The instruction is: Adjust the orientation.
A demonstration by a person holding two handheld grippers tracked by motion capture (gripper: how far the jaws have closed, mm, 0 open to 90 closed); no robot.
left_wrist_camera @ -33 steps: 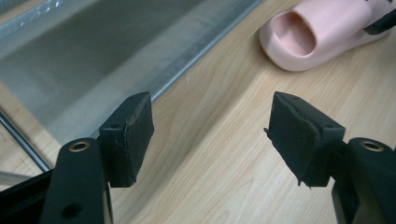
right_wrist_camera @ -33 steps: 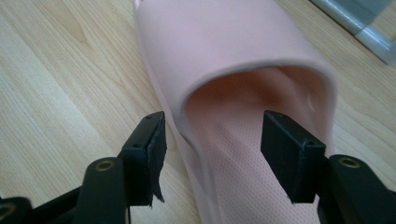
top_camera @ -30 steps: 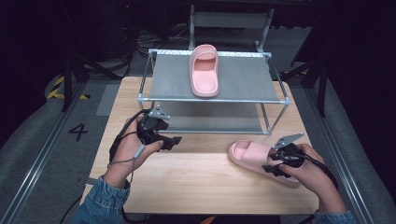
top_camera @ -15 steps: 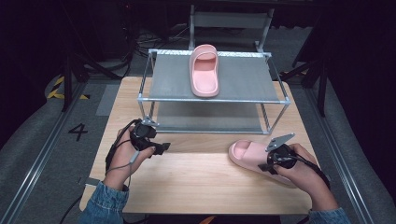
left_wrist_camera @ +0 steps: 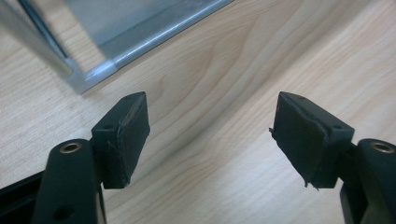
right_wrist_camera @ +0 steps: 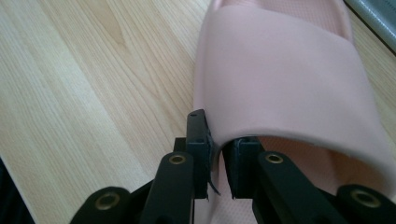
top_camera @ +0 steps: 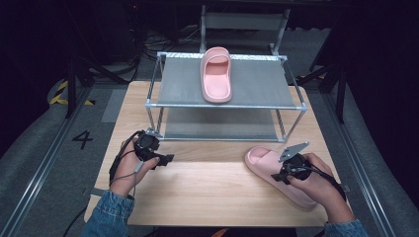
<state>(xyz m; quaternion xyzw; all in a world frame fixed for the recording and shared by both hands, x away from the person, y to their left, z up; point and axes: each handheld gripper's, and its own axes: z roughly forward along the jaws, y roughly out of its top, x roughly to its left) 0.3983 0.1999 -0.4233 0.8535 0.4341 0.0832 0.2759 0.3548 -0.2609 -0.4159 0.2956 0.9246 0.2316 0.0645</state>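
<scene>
One pink slipper (top_camera: 216, 74) lies on the top shelf of a metal rack (top_camera: 257, 84). A second pink slipper (top_camera: 264, 163) rests on the wooden table at the right, toe toward the rack. My right gripper (top_camera: 282, 174) has just been closing and is shut on it. In the right gripper view the pads (right_wrist_camera: 198, 140) pinch the left edge of that slipper (right_wrist_camera: 280, 70) where its strap meets the sole. My left gripper (top_camera: 165, 159) is open low over bare wood by the rack's front left leg. Nothing lies between its fingers (left_wrist_camera: 122, 135).
The rack's lower shelf (top_camera: 220, 123) is bare. Its front left corner (left_wrist_camera: 88, 77) shows just beyond the left jaws. The table (top_camera: 207, 192) has light wood between the two hands. Dark floor, cables and a metal rail (top_camera: 39, 173) surround it.
My left hand has sunk toward the table and drifted left. The right jaws have shut on the slipper's edge, with the right hand staying in place.
</scene>
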